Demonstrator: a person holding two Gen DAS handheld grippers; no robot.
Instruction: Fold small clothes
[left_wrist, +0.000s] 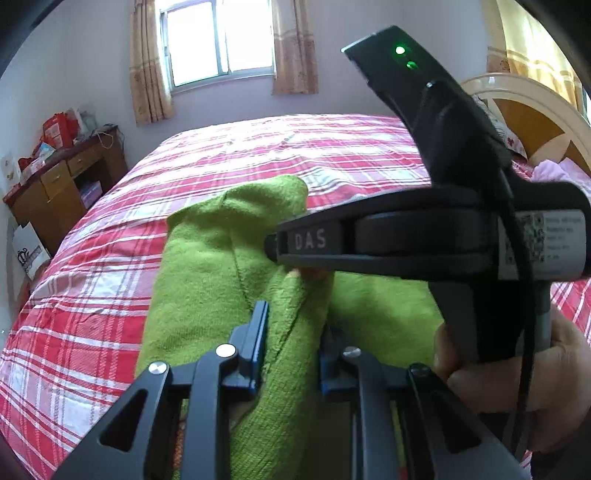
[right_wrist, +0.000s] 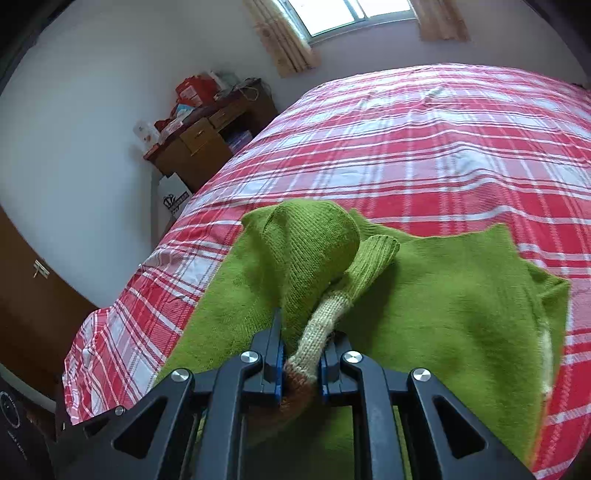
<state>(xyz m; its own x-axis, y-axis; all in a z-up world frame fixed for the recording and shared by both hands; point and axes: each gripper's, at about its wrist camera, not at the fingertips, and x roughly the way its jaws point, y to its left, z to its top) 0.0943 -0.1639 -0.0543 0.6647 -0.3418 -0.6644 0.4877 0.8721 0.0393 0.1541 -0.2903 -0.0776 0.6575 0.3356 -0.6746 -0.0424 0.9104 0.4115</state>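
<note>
Now I have both the left gripper and right gripper clamped on the green knitted sweater lying on the red plaid bedspread; I should carry the fold across evenly, keeping edges aligned.

Green knitted sweater, partly spread flat, reaching ahead and to the right of the right tongs. Sleeve bunched up and lifted, with a ribbed green cuff and a cream-and-brown band pinched between those tongs. Another raised fold of green knit clamped between the left tongs.
</note>
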